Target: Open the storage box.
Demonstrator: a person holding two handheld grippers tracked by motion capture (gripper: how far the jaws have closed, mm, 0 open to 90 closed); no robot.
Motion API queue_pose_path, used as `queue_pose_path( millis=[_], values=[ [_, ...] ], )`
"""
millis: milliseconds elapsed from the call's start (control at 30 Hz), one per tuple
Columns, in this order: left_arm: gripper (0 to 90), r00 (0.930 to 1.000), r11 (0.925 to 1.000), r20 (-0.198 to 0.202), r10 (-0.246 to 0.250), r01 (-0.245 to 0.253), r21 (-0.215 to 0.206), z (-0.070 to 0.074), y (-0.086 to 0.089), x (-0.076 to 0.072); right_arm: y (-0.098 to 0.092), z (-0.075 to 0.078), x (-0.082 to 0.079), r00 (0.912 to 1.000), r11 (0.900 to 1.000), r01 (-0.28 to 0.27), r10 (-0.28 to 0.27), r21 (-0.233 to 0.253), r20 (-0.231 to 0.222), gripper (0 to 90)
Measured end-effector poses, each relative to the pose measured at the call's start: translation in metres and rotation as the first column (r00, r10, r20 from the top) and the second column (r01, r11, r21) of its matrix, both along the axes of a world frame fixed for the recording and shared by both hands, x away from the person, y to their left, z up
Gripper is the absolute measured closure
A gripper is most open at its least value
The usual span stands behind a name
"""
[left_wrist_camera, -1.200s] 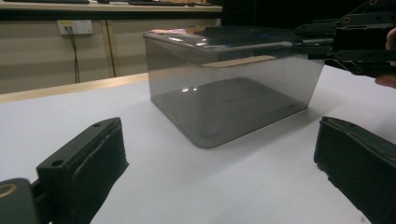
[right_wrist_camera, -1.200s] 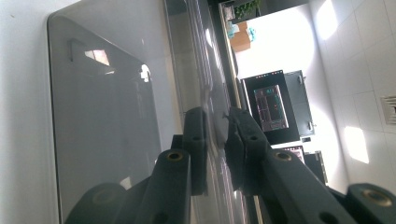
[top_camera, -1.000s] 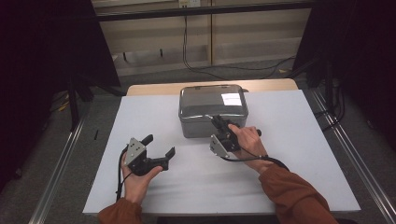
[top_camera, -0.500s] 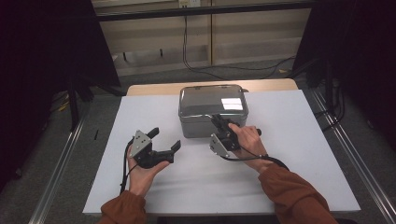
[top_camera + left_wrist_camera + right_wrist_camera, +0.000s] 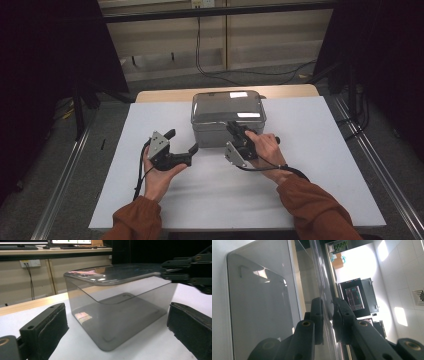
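**Right gripper pinches the box rim**

The right gripper (image 5: 239, 134) is clamped on the lid edge of the smoky plastic box (image 5: 227, 114) at the white table's (image 5: 320, 165) far middle — jaw contact seen in the right gripper view. The left gripper (image 5: 183, 141) gapes wide beside it. No legible writing.

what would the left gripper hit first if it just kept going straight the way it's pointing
Most likely the smoky plastic box. The left gripper has its jaws open and aimed at the box's near corner, with bare white table between them. Depth is hard to judge.
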State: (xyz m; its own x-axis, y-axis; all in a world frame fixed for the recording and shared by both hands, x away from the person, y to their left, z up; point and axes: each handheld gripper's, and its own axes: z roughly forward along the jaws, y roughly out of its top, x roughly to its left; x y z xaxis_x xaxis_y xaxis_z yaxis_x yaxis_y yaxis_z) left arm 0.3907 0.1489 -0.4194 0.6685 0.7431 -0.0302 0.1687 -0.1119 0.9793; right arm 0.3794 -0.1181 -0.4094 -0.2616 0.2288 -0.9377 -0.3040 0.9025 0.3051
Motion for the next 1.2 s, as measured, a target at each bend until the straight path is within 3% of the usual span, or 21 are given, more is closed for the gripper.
queue_pose_path(
  millis=[500, 800, 967, 1100, 1200],
  values=[
    [3.8, 0.9993, 0.9997, 0.038, 0.006, -0.007, 0.024, 0.005, -0.014, 0.025, 0.000, 0.006, 0.002, 0.9998, 1.000, -0.004, 0.004, -0.003, 0.018, 79.3],
    [3.8, 0.9997, 0.9996, 0.025, 0.006, -0.007, 0.027, 0.005, -0.019, 0.037, 0.001, 0.011, 0.002, 0.9998, 1.000, 0.006, -0.006, 0.005, 0.021, 79.7],
    [5.5, 0.9967, 0.9985, 0.078, 0.022, -0.025, 0.049, 0.007, -0.025, 0.046, 0.002, 0.010, 0.003, 0.9997, 1.000, 0.005, -0.005, 0.001, 0.024, 79.7],
    [6.3, 0.9979, 0.9984, 0.058, 0.029, -0.032, 0.047, 0.006, -0.033, 0.052, 0.000, 0.013, 0.003, 0.9996, 1.000, 0.006, -0.006, 0.008, 0.028, 79.9],
    [6.4, 0.9975, 0.9987, 0.068, 0.018, -0.021, 0.046, 0.006, -0.037, 0.053, 0.000, 0.014, 0.003, 0.9995, 1.000, 0.006, -0.006, 0.007, 0.032, 80.0]
  ],
)
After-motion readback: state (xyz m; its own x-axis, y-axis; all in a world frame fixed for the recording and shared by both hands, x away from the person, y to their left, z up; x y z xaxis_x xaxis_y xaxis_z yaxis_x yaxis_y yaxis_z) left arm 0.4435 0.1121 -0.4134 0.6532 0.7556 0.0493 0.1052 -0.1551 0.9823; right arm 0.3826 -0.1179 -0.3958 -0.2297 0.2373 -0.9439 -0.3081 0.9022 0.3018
